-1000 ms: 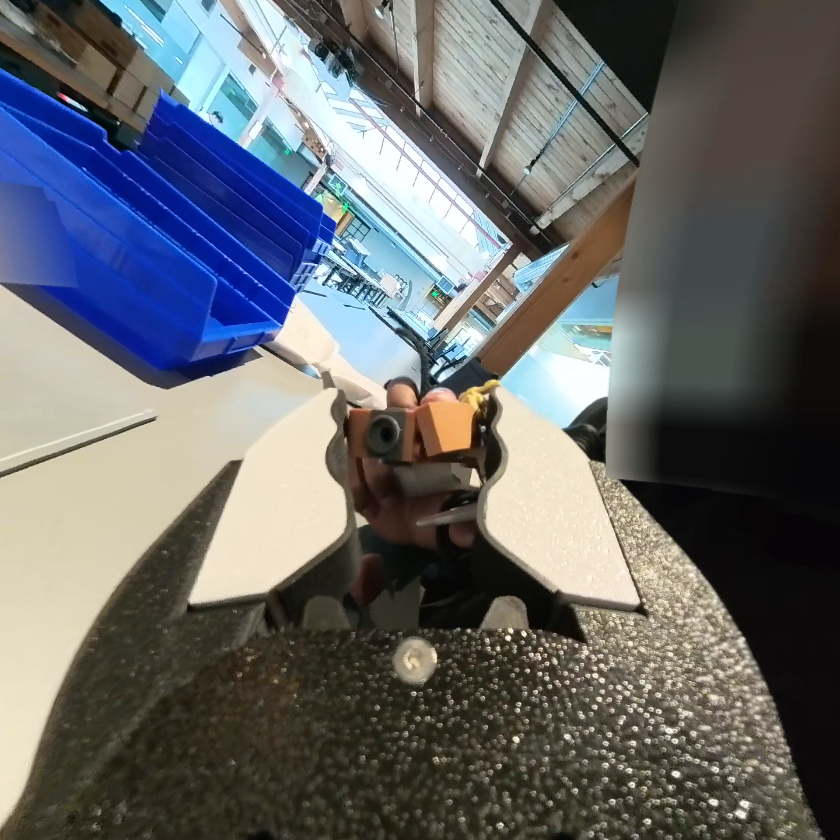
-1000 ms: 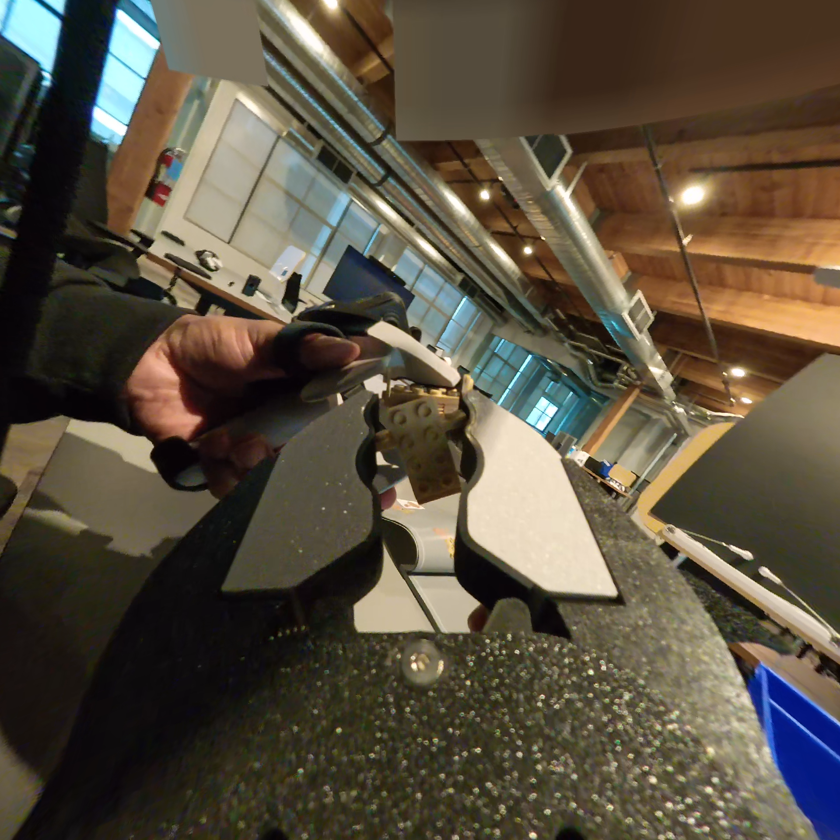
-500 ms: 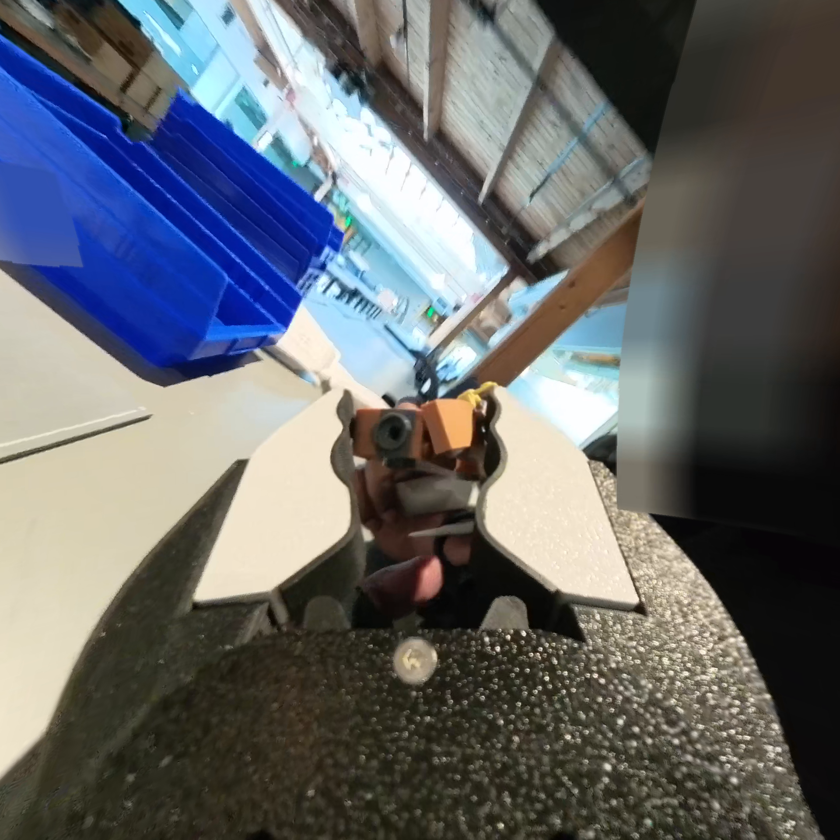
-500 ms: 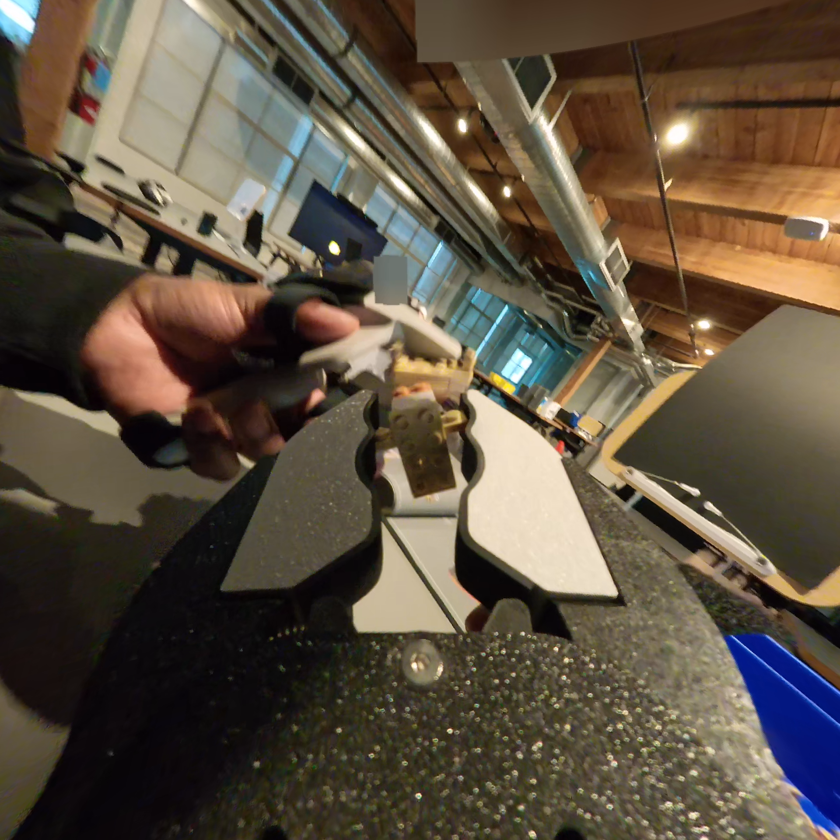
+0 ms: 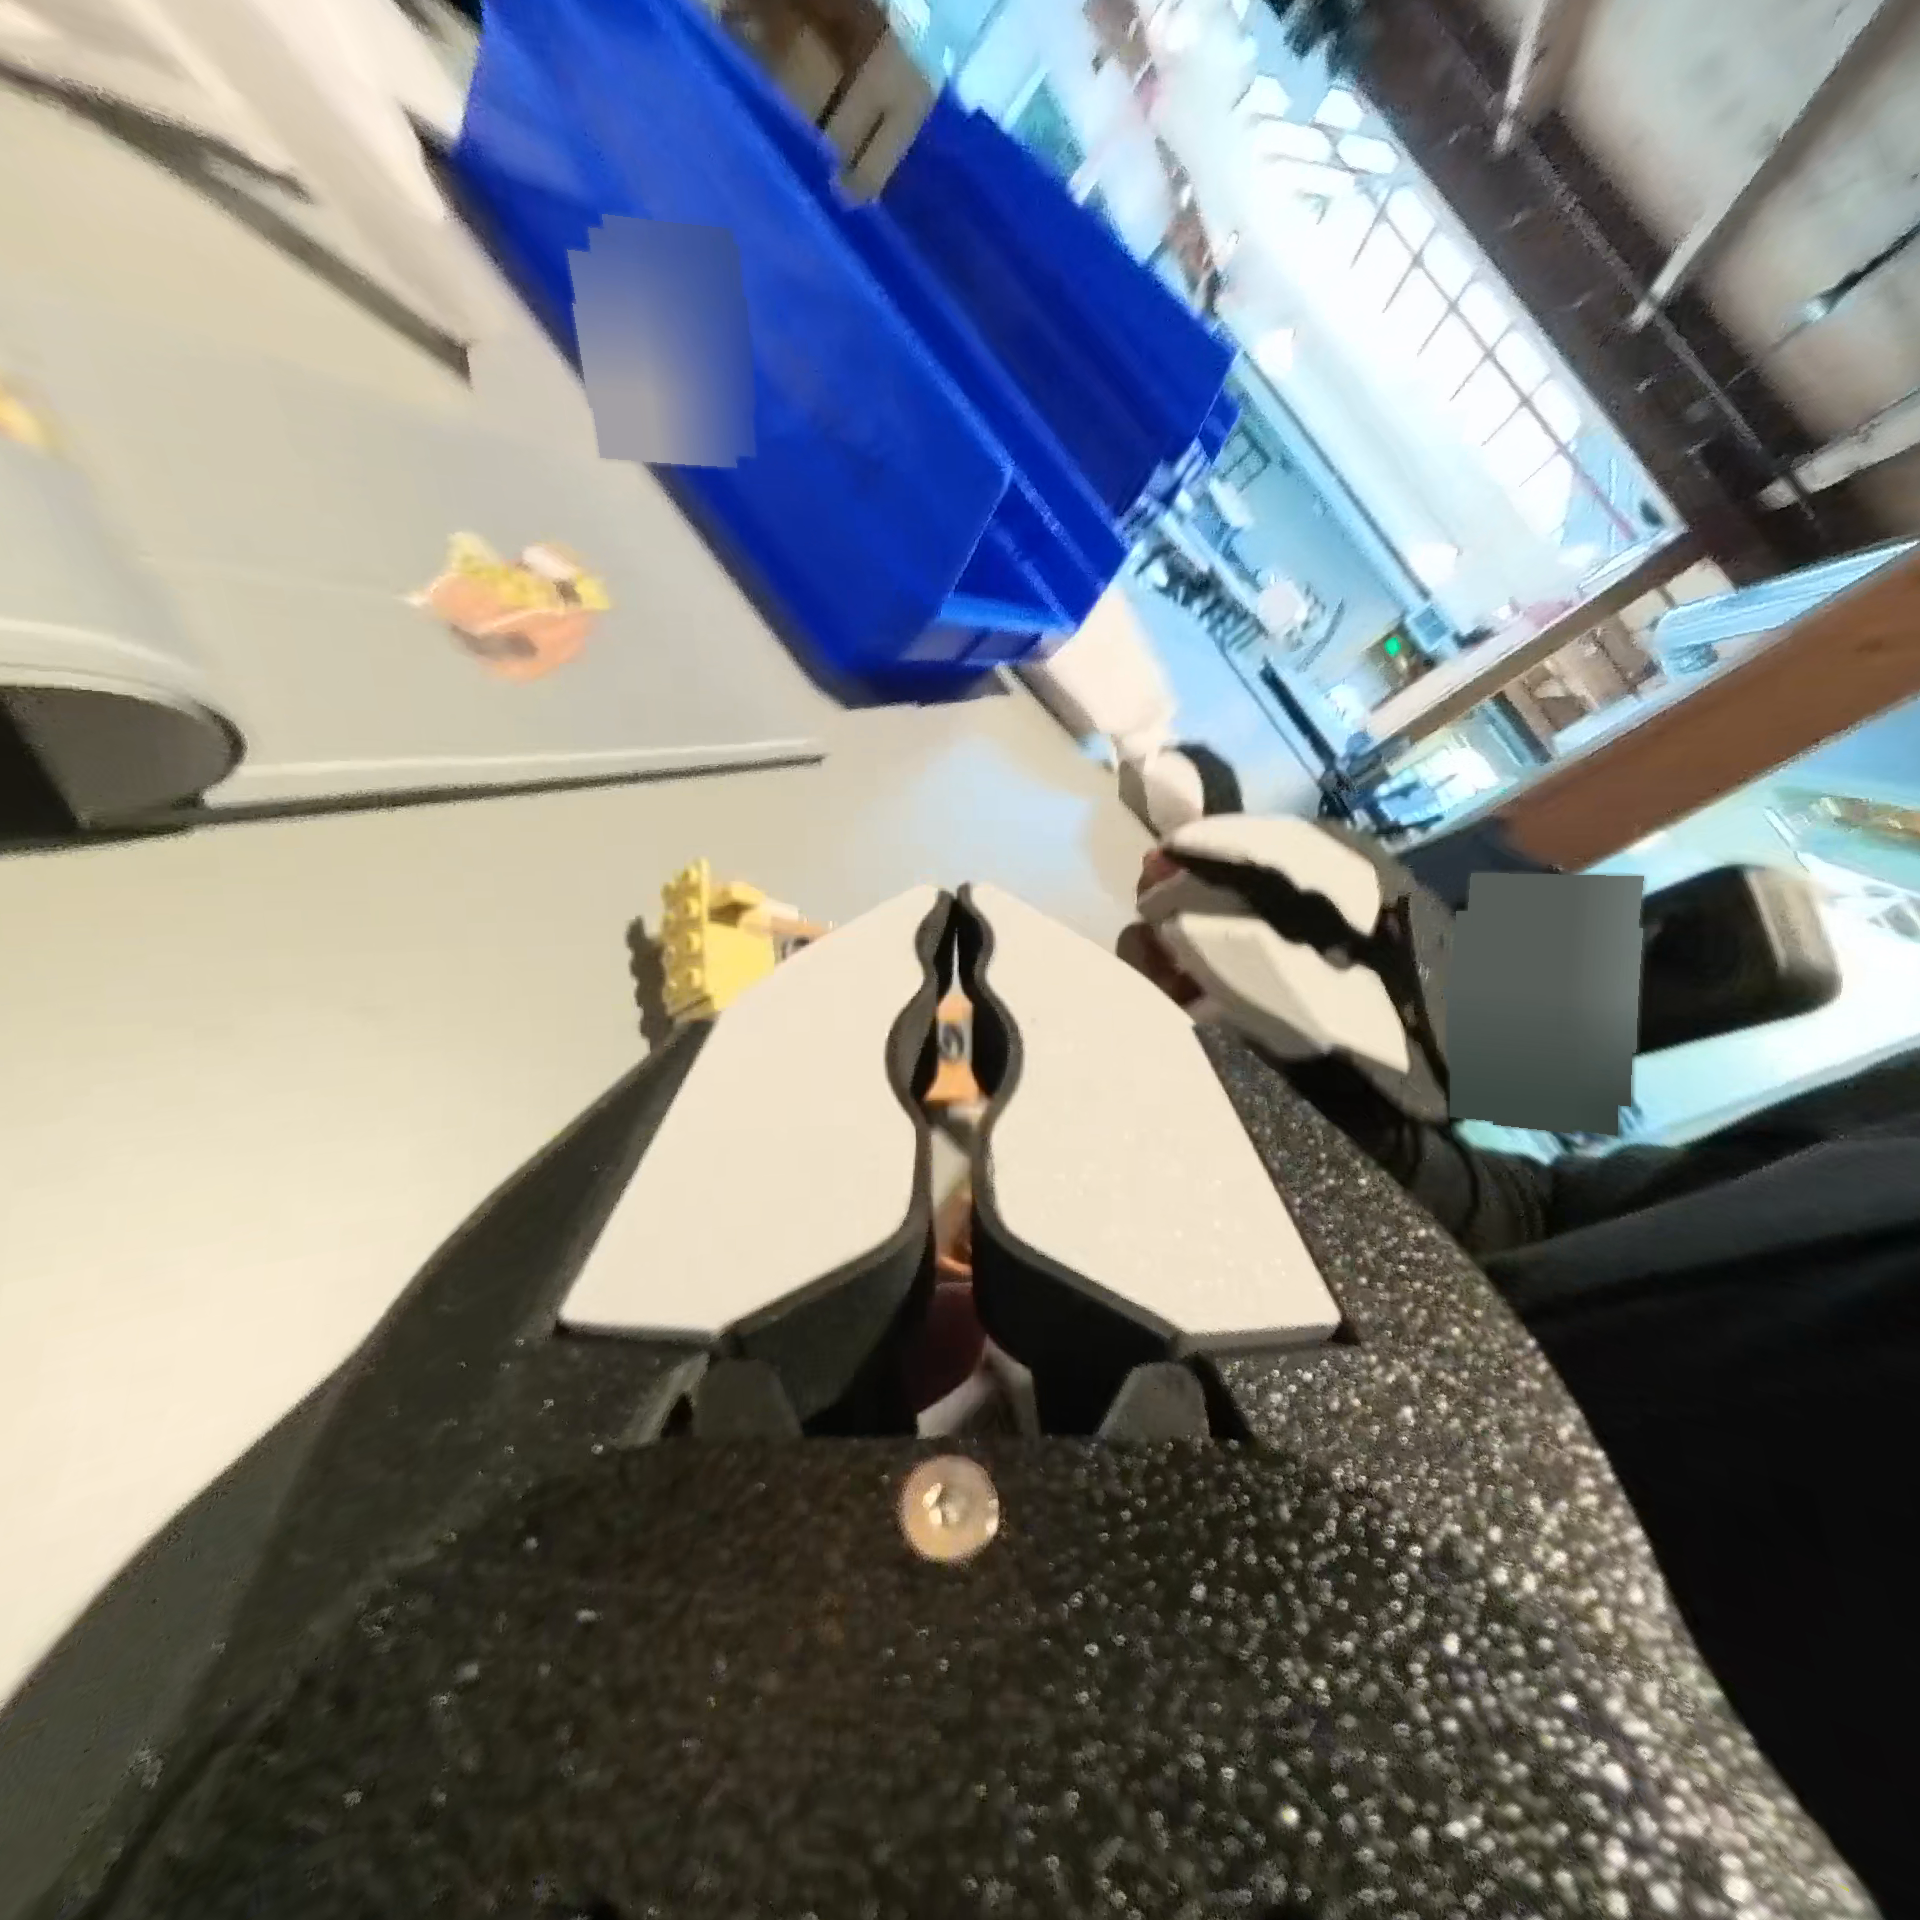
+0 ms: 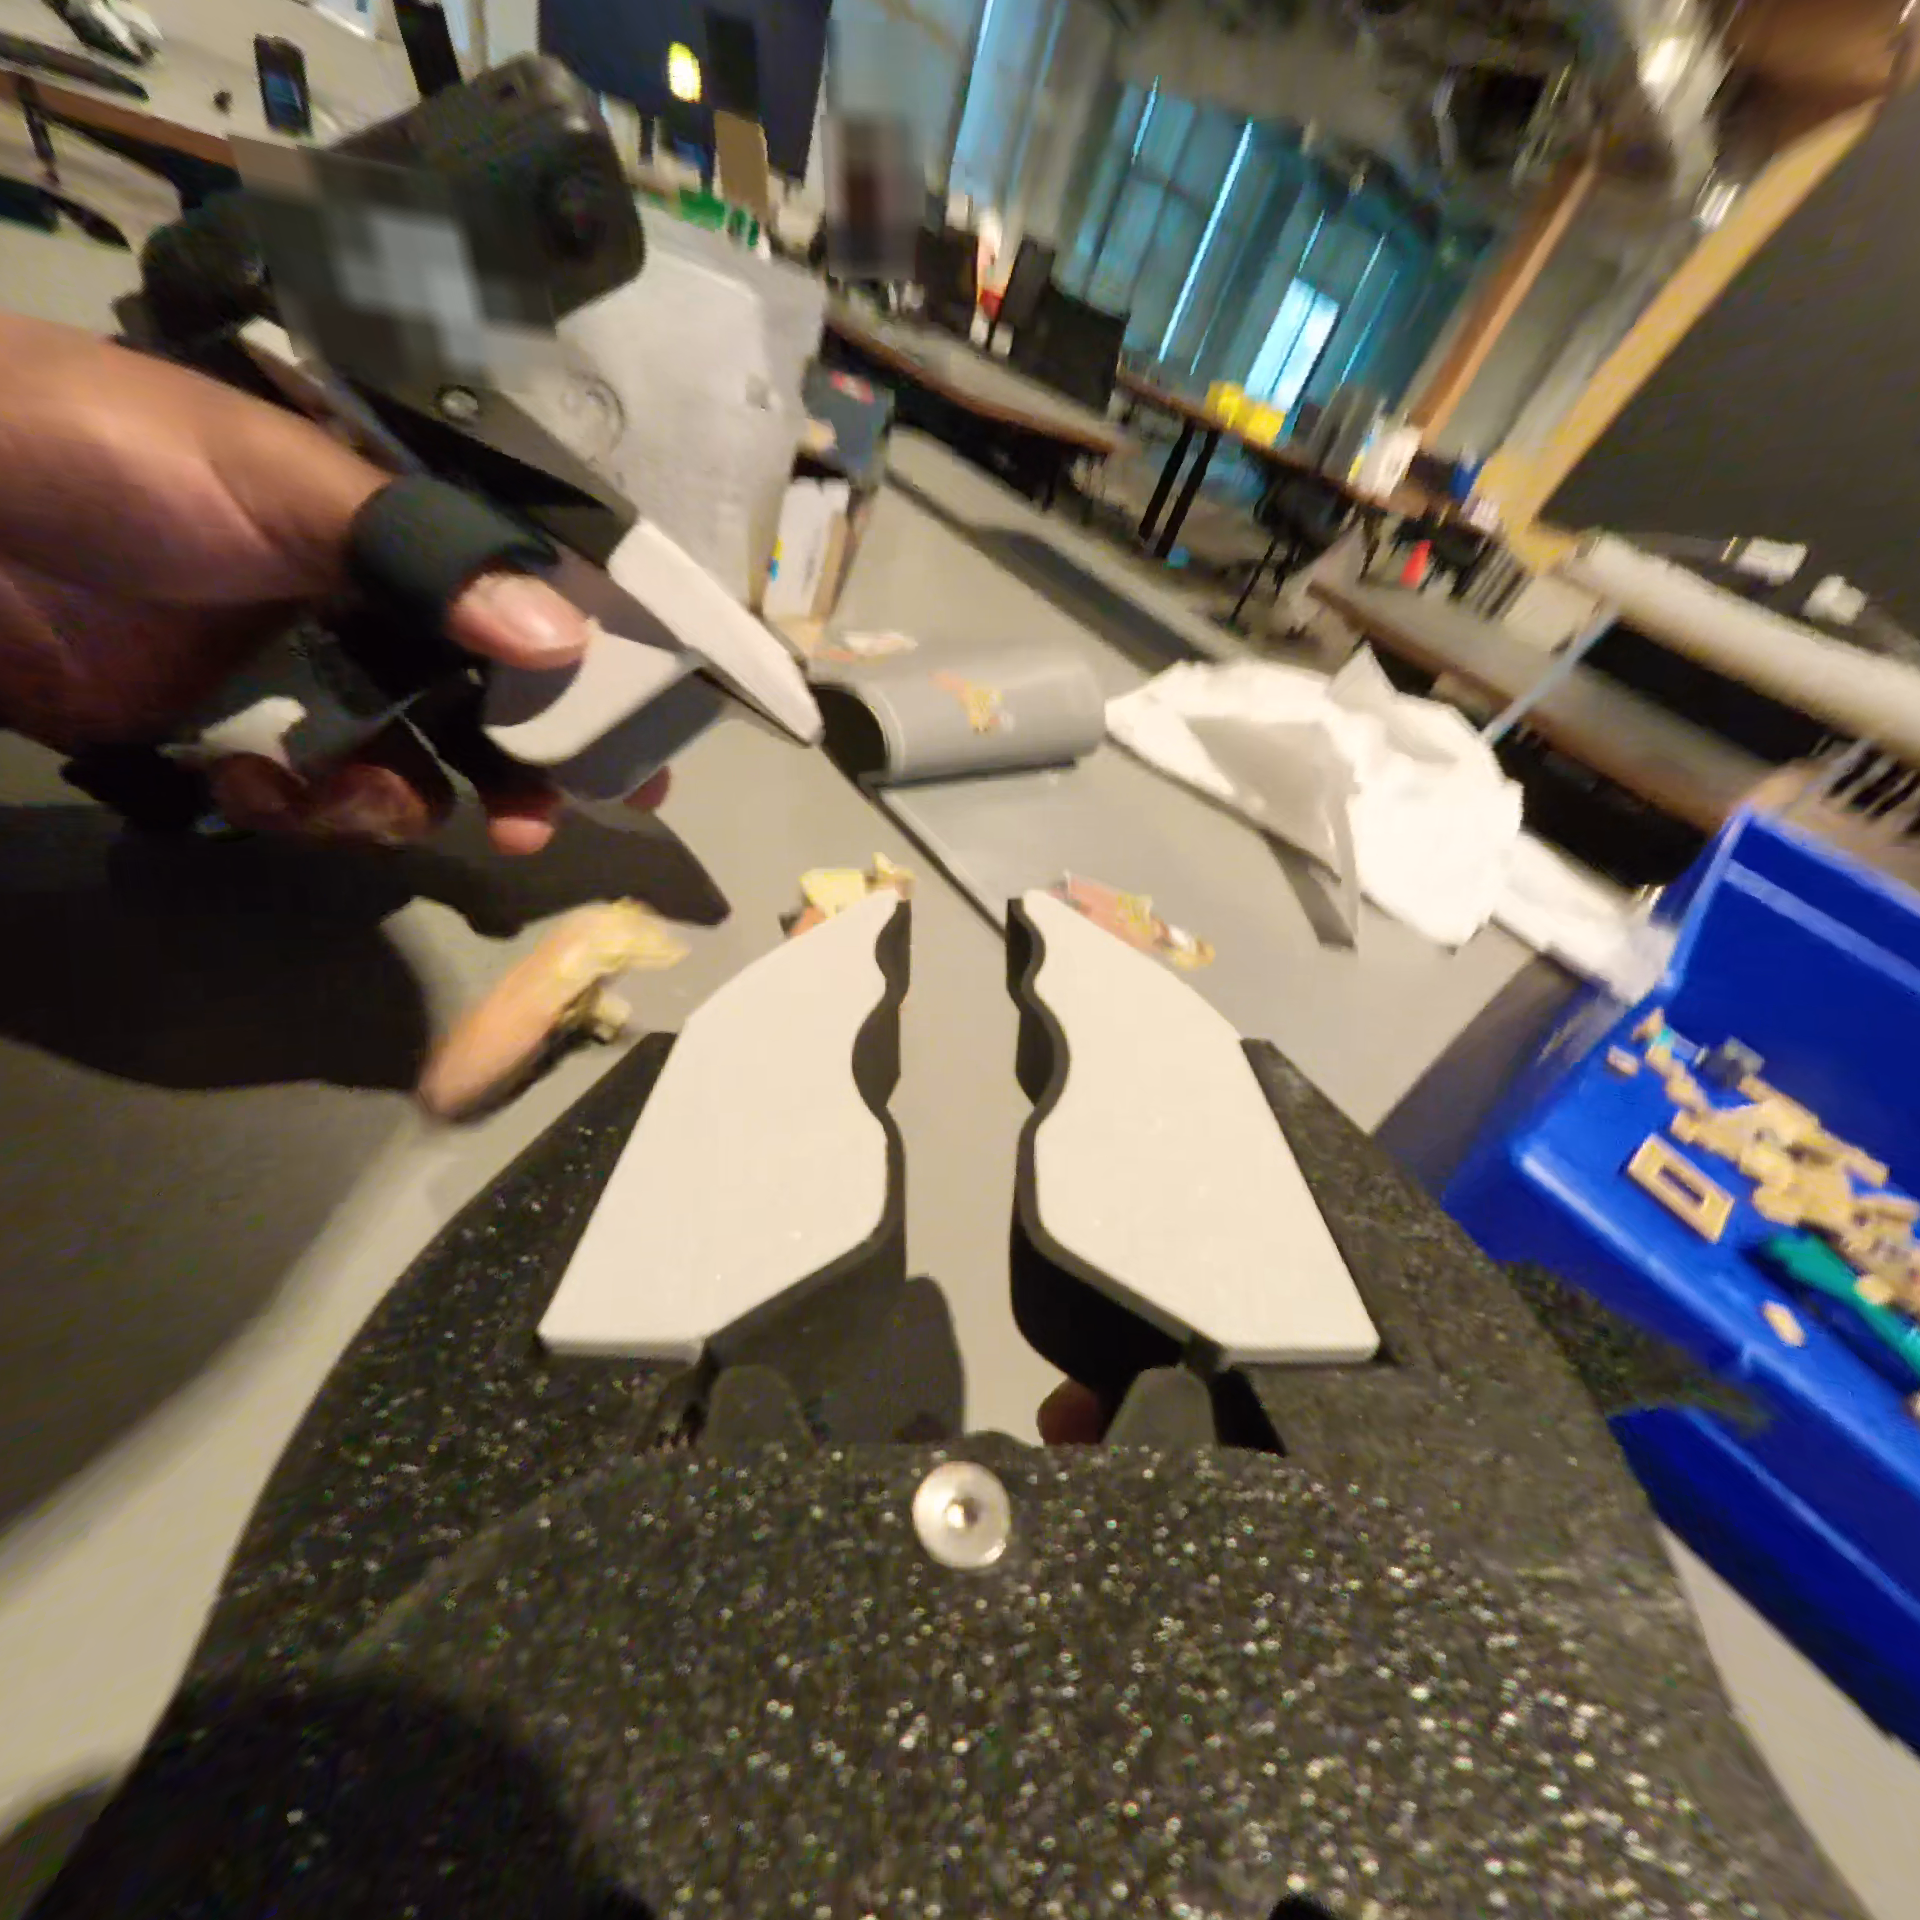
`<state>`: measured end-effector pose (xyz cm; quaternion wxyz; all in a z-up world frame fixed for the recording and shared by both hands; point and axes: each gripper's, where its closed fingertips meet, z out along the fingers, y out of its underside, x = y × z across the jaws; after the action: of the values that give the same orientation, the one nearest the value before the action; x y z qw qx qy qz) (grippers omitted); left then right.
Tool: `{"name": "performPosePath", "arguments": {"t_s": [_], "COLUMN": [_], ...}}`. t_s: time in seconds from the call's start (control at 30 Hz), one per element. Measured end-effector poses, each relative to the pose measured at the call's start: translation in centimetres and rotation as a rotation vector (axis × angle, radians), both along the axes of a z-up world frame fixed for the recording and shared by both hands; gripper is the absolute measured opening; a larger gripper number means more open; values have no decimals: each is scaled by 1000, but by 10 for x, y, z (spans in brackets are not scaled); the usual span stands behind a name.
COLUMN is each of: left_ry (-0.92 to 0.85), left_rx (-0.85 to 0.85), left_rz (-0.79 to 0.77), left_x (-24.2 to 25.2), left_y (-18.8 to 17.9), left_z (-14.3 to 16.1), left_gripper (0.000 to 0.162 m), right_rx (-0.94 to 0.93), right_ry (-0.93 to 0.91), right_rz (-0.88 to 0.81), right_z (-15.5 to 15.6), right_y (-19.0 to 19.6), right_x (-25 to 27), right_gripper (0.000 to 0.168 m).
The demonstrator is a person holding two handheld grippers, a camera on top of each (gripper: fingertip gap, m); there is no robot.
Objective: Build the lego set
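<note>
Left wrist view: left gripper [image 5: 954, 918] has its jaws pressed together at the tips, gripping nothing; a small orange piece [image 5: 952, 1060] shows through the gap behind them, lying beyond the fingers, contact not discernible. A yellow-and-orange lego assembly [image 5: 717, 951] sits on the grey table [image 5: 312, 1039] just left of the fingertips, studs facing left. A second, blurred orange-yellow lego cluster [image 5: 509, 608] lies farther back, near the blue bin [image 5: 862, 416] at the table's far edge. The right gripper [image 5: 1278, 935] appears at right, near the table's right edge. Right wrist view: right gripper [image 6: 958, 914] has its jaws narrowly parted and empty, hovering above the table [image 6: 1039, 831]. A hand [image 6: 208, 582] holds the left gripper [image 6: 748, 800] at upper left, above a blurred tan lego piece [image 6: 540, 997]. More lego fragments [image 6: 1132, 920] lie just beyond the fingertips. A grey cylinder [image 6: 977, 712] lies on its side further back, beside crumpled white plastic [image 6: 1340, 769]. A blue bin [image 6: 1714, 1247] at the table's right edge contains loose tan pieces [image 6: 1756, 1174].
</note>
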<state>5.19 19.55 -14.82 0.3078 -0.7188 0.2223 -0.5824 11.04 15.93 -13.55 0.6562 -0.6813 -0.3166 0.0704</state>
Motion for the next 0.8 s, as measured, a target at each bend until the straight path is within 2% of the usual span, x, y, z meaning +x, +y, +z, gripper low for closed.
{"name": "performPosePath", "arguments": {"t_s": [0.1,0.2,0.27,0.43,0.57,0.8], "left_ry": [39,82,175,418,515,501], "left_rx": [-31,-13,39,189,182,168], "left_rz": [-10,-69,-121,-263,-359,-381], "left_x": [-1,-3,-6,-4,8,12], "left_y": [4,2,-3,-22,-36,-36], "left_z": [-9,-12,-20,-41,-58,-57], "left_gripper": [4,9,16,33,34,36], "right_rx": [-99,-236,-352,-436,-483,-540], "right_ry": [-52,-175,-270,-507,-512,-525], "right_rz": [9,110,192,255,350,433], "right_z": [-9,-23,-42,-79,-82,-83], "right_y": [6,4,-3,0,3,-5], "right_x": [7,7,8,17,1,-22], "right_gripper": [19,25,29,29,27,32]}}
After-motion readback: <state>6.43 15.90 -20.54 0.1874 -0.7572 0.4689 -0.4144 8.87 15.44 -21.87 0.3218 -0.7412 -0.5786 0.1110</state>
